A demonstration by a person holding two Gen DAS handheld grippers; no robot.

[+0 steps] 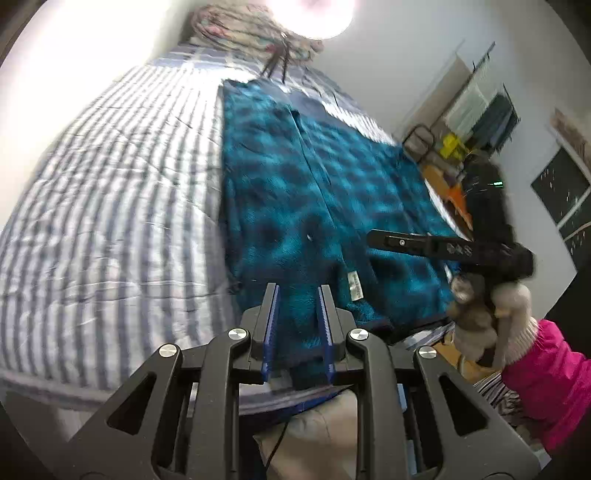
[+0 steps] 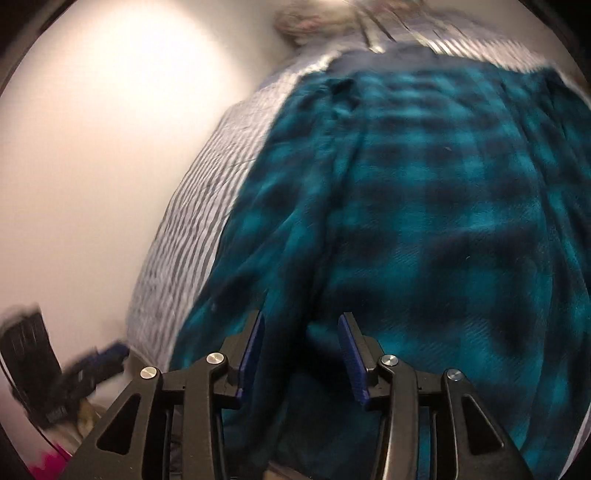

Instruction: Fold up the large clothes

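Observation:
A large teal and dark blue plaid fleece garment lies spread on a striped bed. My left gripper stands at the garment's near hem, its jaws partly open with fleece lying between the blue pads. My right gripper is over the same garment, jaws open, with a fold of fleece rising between them. In the left wrist view the right gripper hovers over the garment's right side, held by a gloved hand. A white label shows near the hem.
The bed's blue and white striped cover runs to a white wall. A floral bundle lies at the bed's far end. Shelves and clutter stand at the right. A pink sleeve is at the lower right.

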